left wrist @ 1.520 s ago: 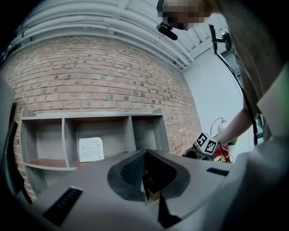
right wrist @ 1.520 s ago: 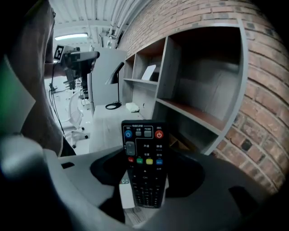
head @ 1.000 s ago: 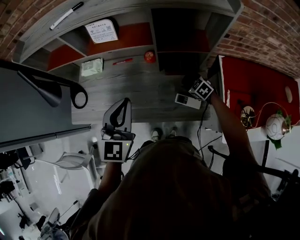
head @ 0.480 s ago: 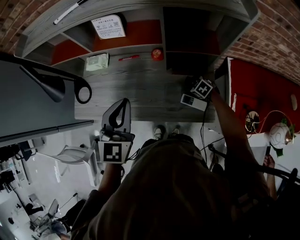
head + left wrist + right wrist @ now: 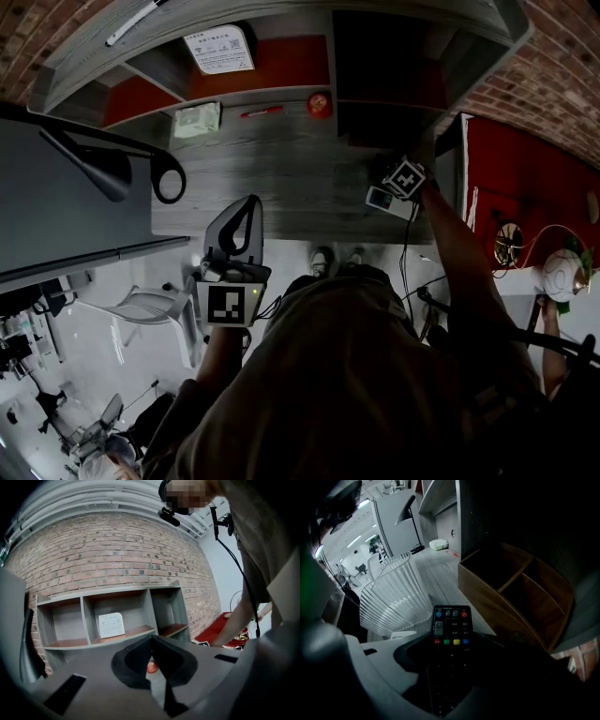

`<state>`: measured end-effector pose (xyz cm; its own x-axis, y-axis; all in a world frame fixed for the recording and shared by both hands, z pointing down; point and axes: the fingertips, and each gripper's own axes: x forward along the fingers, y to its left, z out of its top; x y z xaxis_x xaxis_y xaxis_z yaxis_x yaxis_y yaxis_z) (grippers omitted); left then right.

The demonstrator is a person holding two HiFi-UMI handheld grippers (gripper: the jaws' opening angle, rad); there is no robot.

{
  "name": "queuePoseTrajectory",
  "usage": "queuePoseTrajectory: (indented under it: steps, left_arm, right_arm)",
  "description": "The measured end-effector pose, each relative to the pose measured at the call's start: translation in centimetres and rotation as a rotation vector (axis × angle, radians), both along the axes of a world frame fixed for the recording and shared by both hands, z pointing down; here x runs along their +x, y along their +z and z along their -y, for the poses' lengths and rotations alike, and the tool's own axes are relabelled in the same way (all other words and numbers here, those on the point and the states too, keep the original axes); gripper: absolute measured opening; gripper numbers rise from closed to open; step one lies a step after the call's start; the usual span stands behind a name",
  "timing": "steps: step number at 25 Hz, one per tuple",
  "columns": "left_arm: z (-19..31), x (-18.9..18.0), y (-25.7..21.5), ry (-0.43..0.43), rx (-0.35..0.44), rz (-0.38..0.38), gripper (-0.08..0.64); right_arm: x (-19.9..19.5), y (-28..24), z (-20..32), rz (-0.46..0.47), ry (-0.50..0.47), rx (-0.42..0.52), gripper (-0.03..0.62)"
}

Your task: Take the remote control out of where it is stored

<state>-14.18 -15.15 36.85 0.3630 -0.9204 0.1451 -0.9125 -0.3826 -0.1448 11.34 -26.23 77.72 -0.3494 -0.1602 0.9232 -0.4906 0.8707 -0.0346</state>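
The right tool [image 5: 452,641] grips the black remote [image 5: 451,620] between its jaws, buttons facing up. The remote is outside the wooden box [image 5: 520,592], and its front end is over the bench [image 5: 281,178], between this box and a ribbed basket [image 5: 393,599]. The left tool [image 5: 239,225] is closed with nothing in it, its jaw tips touching each other, and it is held at the near edge of the bench, well apart from the right tool.
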Motion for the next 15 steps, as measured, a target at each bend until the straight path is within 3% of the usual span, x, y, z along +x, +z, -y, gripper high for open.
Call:
queuePoseTrajectory:
  steps: [15]
  left_arm:
    - [-0.05, -0.15, 0.72, 0.001, -0.02, 0.004, 0.011]
  right_arm:
    - [0.31, 1.09, -0.5, 0.031, 0.07, -0.028, 0.249]
